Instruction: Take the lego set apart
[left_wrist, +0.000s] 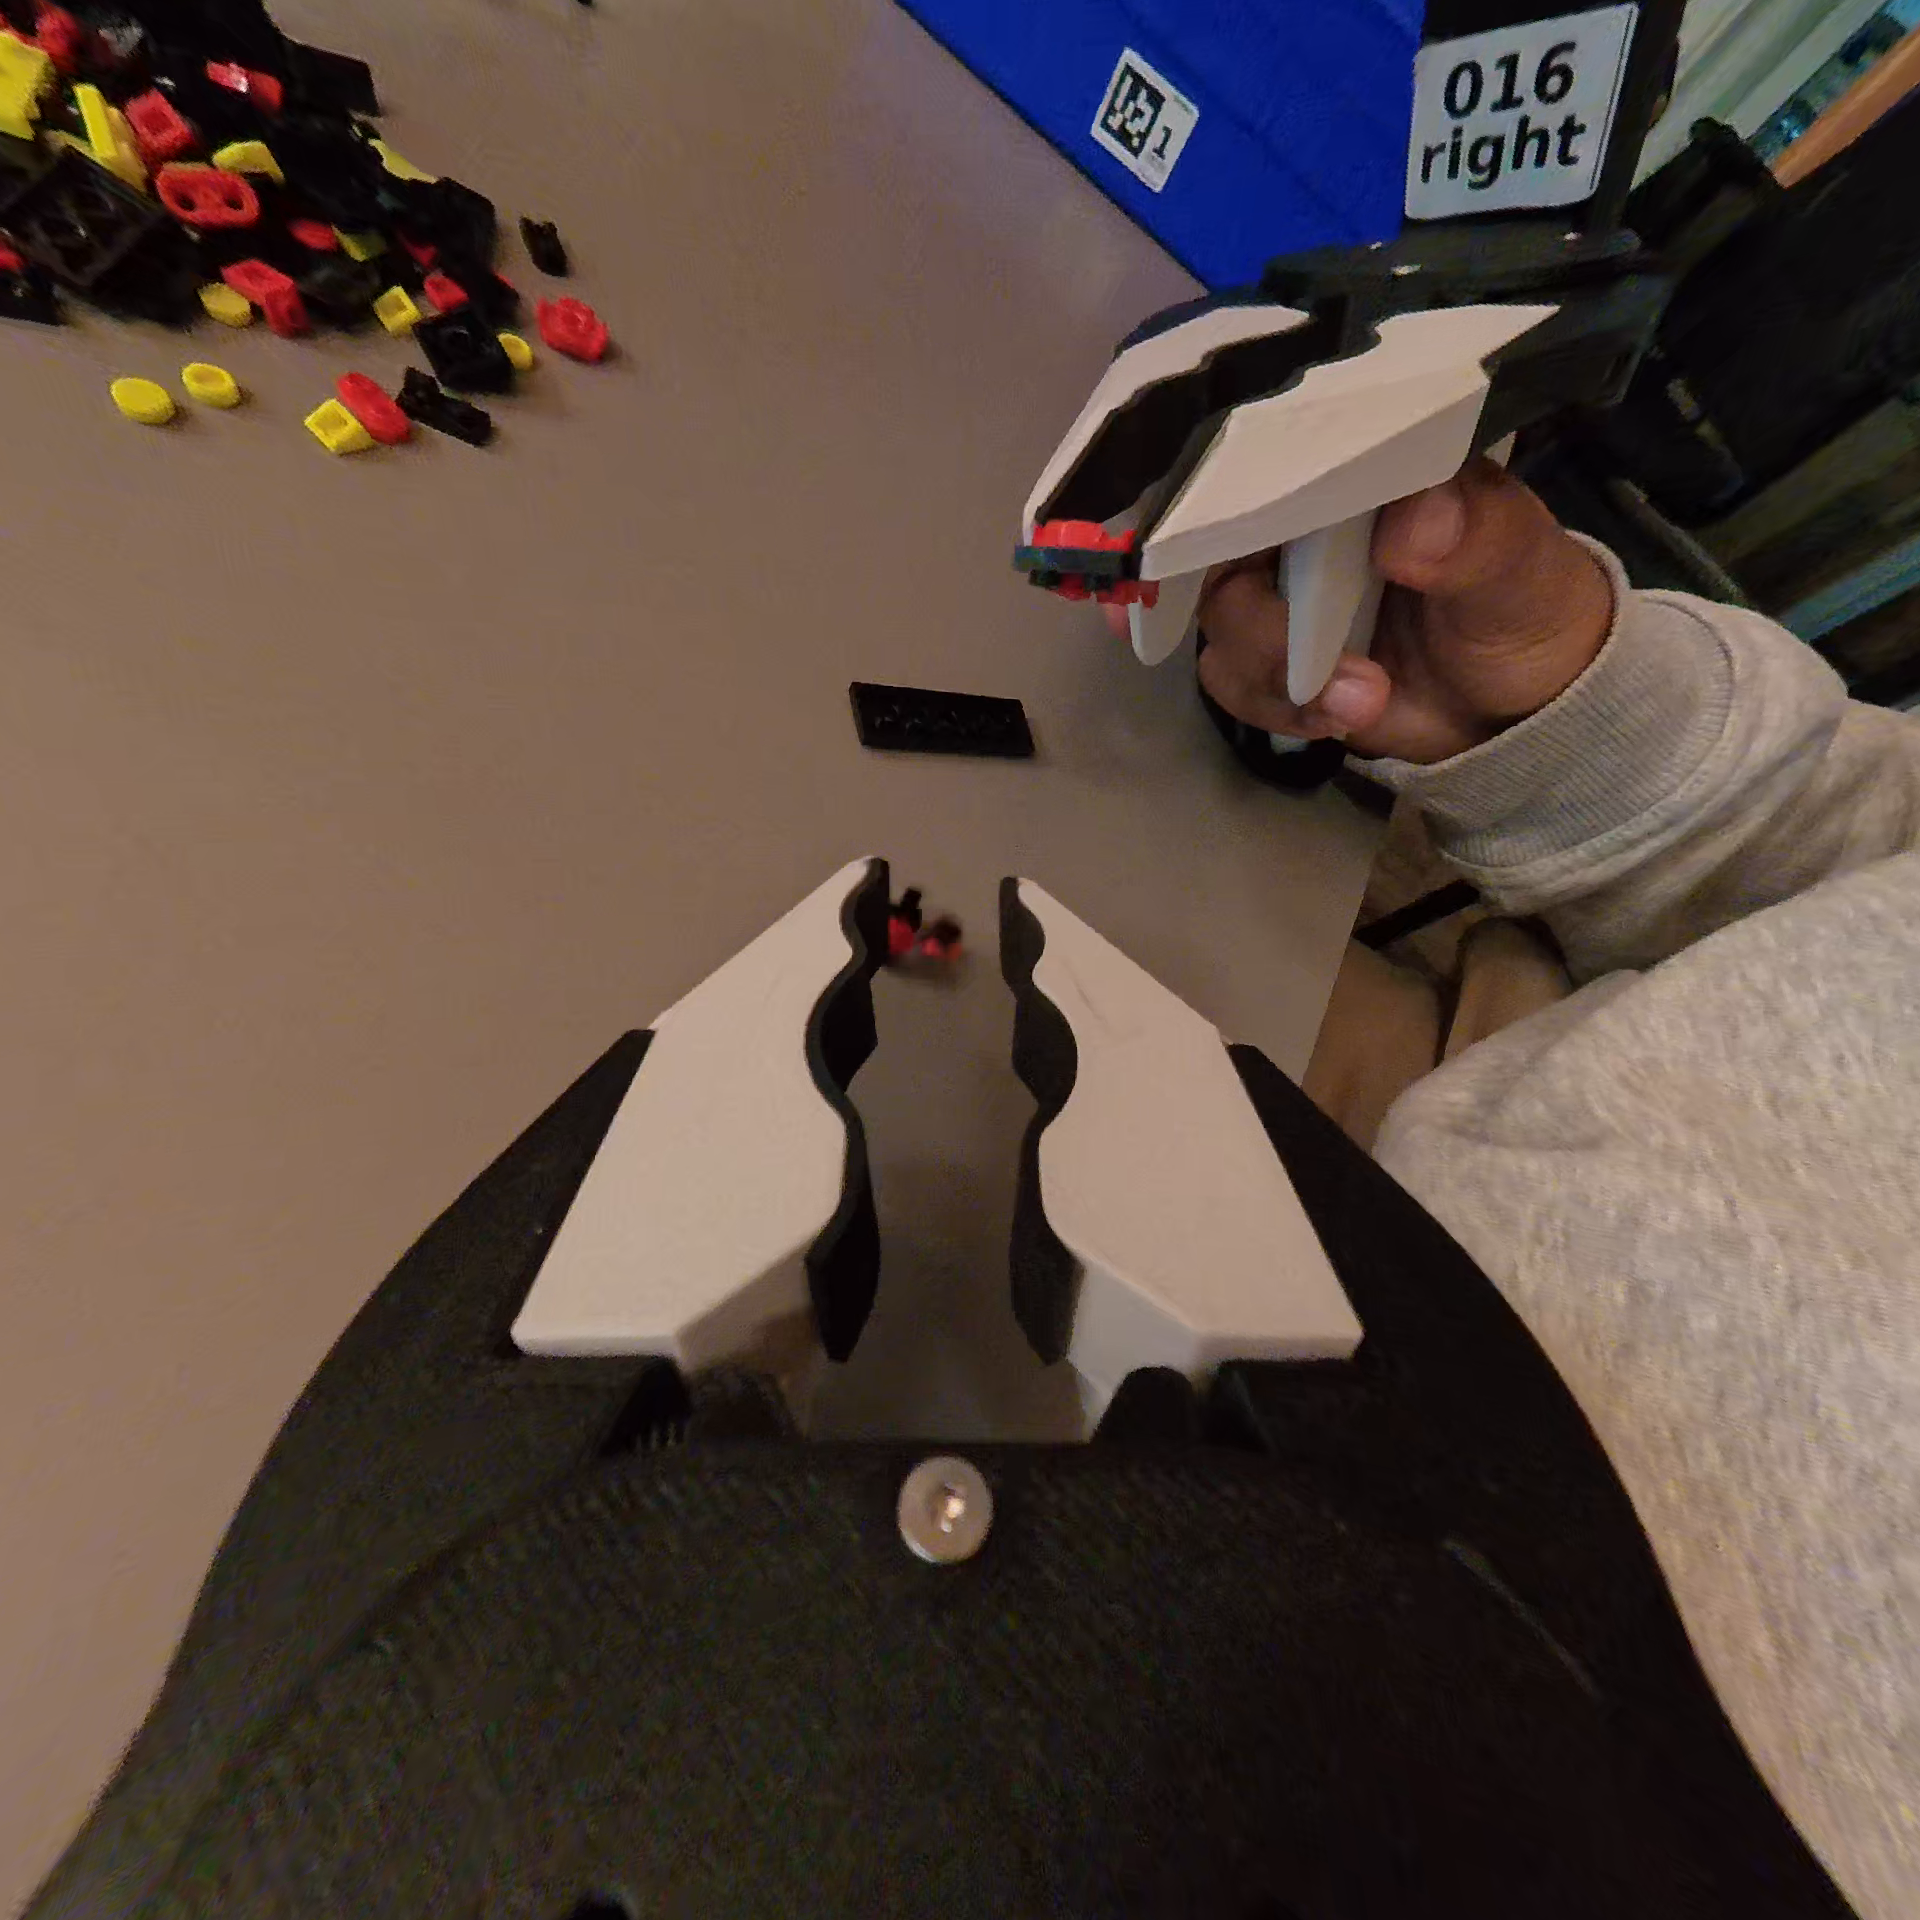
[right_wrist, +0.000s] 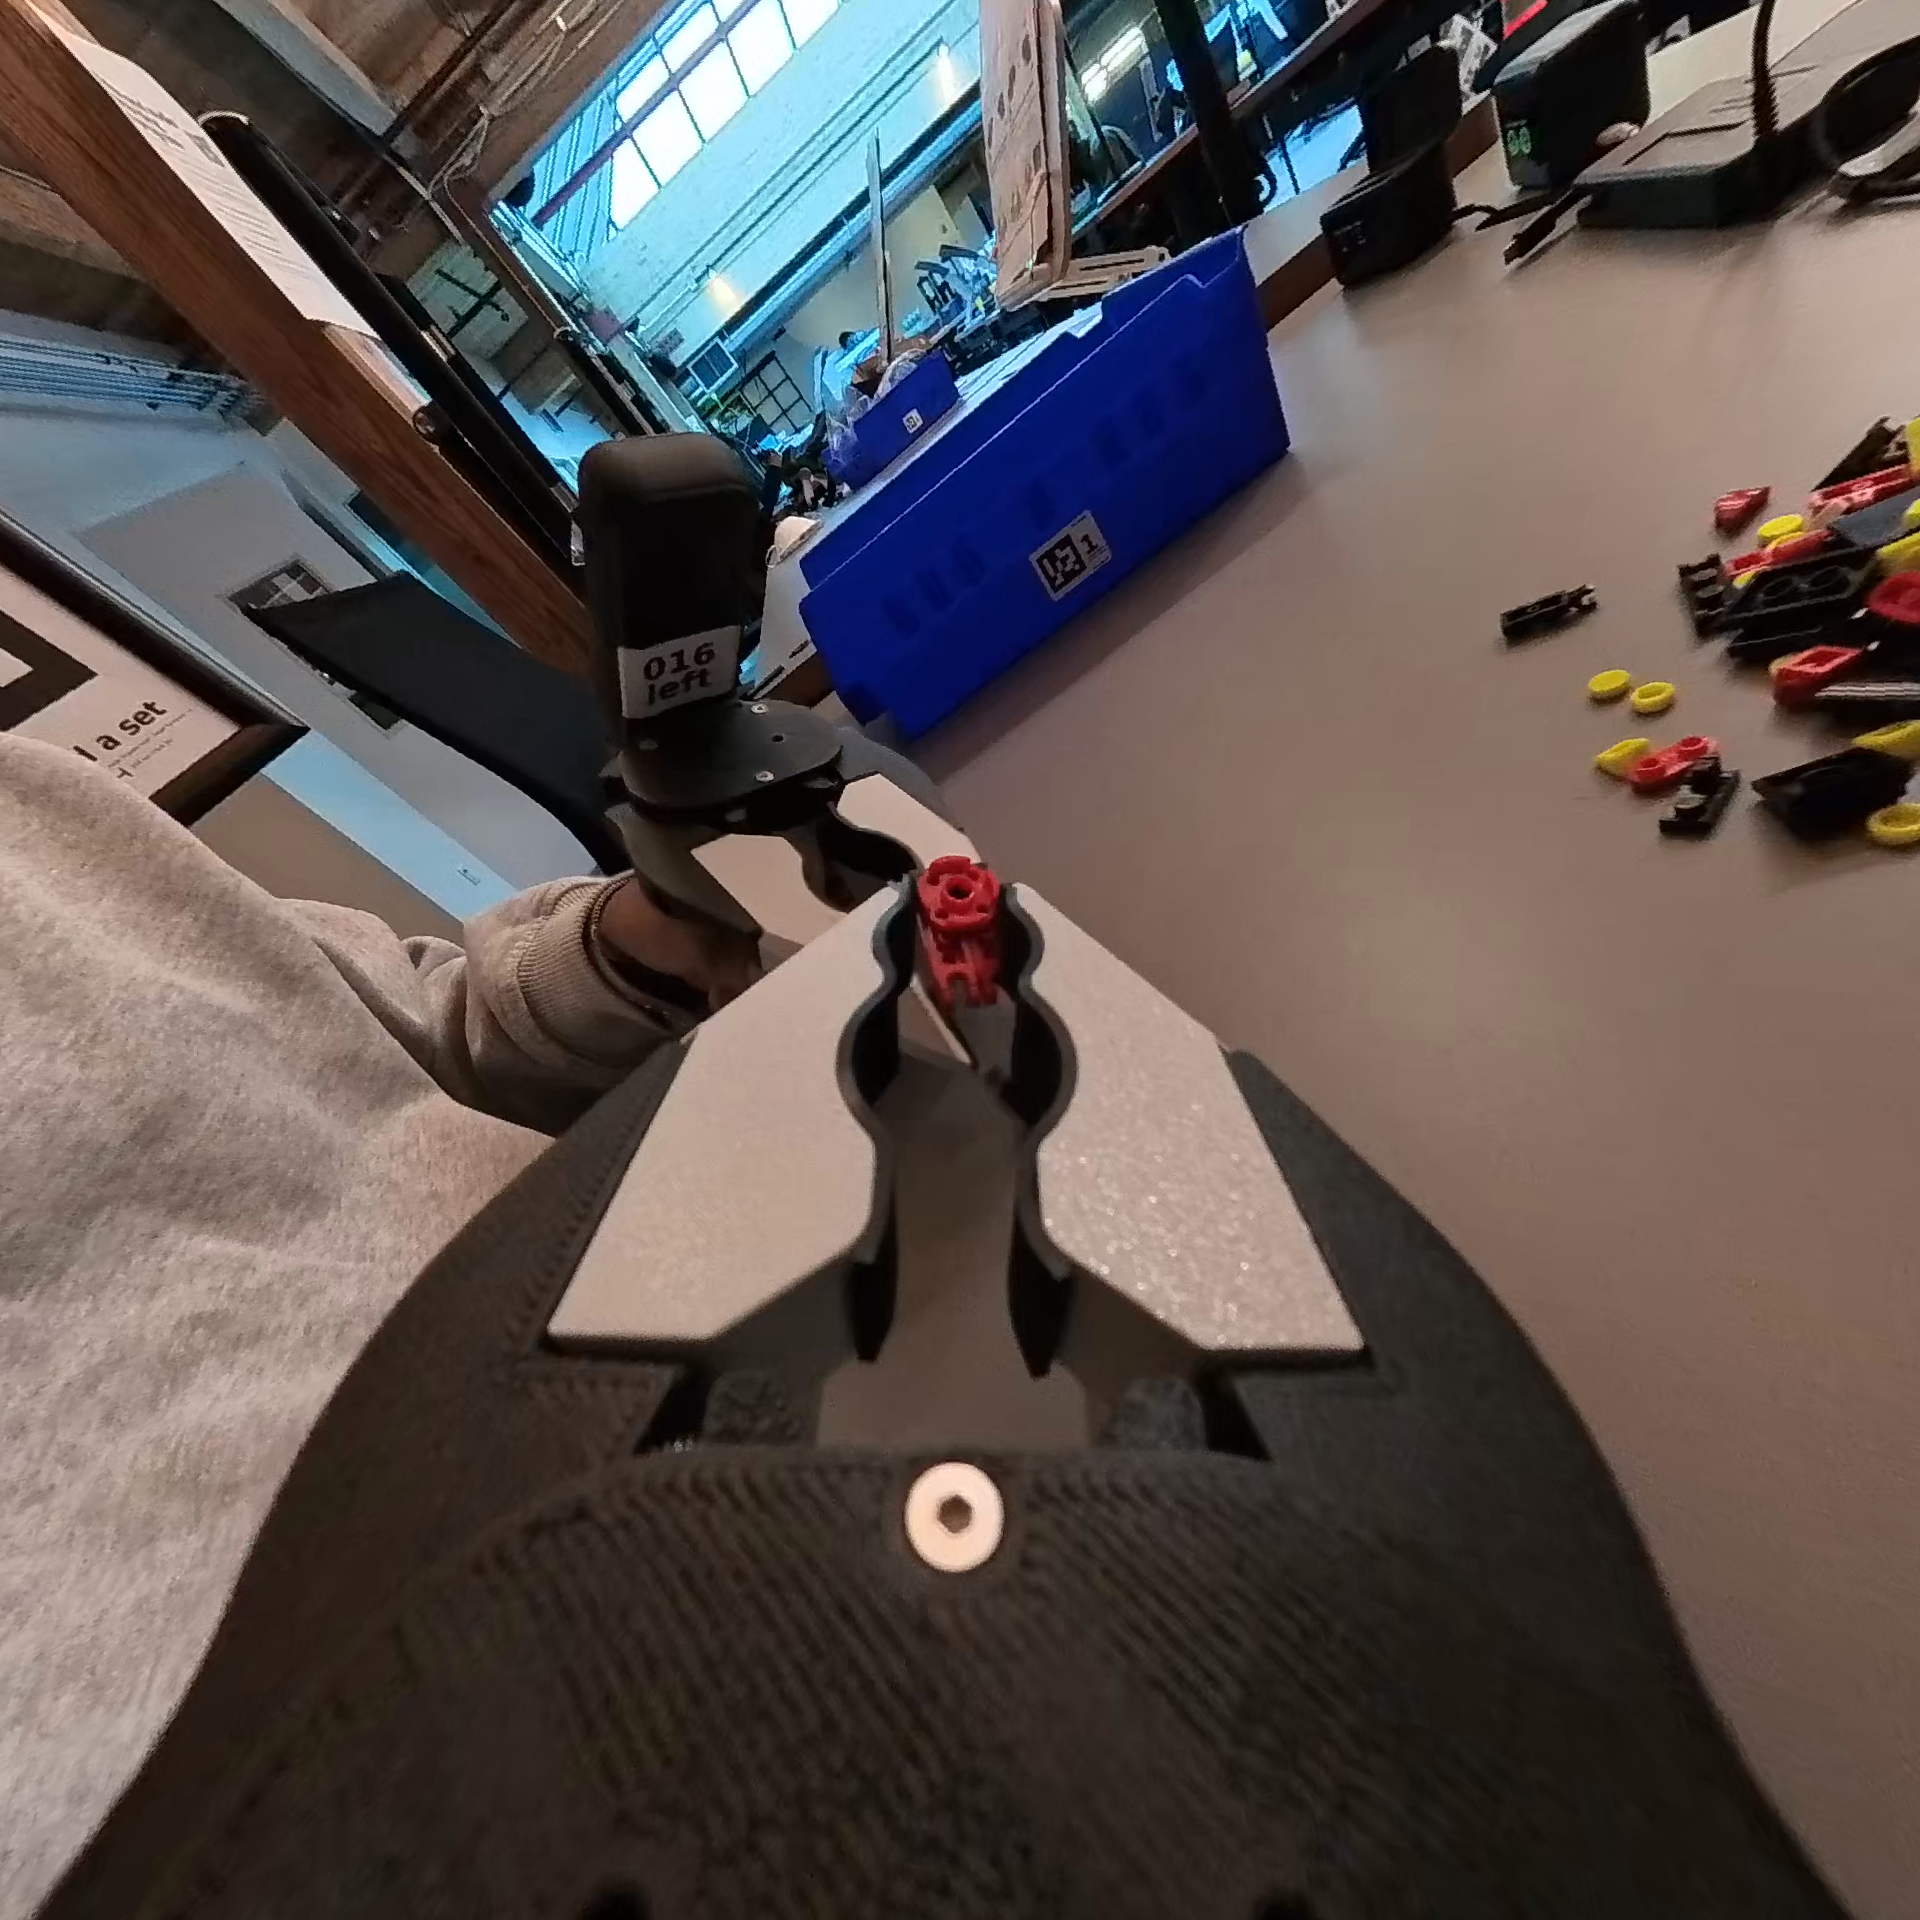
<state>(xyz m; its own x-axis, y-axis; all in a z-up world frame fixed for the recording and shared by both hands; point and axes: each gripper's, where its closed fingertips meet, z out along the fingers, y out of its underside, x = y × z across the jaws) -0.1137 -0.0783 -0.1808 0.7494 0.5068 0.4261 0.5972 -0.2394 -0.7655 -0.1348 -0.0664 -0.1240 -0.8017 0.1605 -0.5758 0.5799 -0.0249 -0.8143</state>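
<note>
My right gripper (right_wrist: 956, 935) is clamped at the fingertips on a small red-and-black lego cluster (right_wrist: 958, 932), held up off the table (left_wrist: 520, 727). In the left wrist view the same cluster (left_wrist: 1086, 556) shows pinched at the tips of that gripper (left_wrist: 1086, 551), with a hand (left_wrist: 1403, 623) squeezing the trigger.

My left gripper (left_wrist: 940, 883) stands parted with a clear gap and grips nothing. A tiny red-and-black piece (left_wrist: 920, 935) shows blurred against the inner face of its left finger; I can't tell if it touches.

A black flat plate (left_wrist: 940, 719) lies alone on the table between the two grippers. The loose pile of red, yellow and black pieces (left_wrist: 208, 208) sits well apart. A blue bin (right_wrist: 1049, 530) stands at the table's far edge.
</note>
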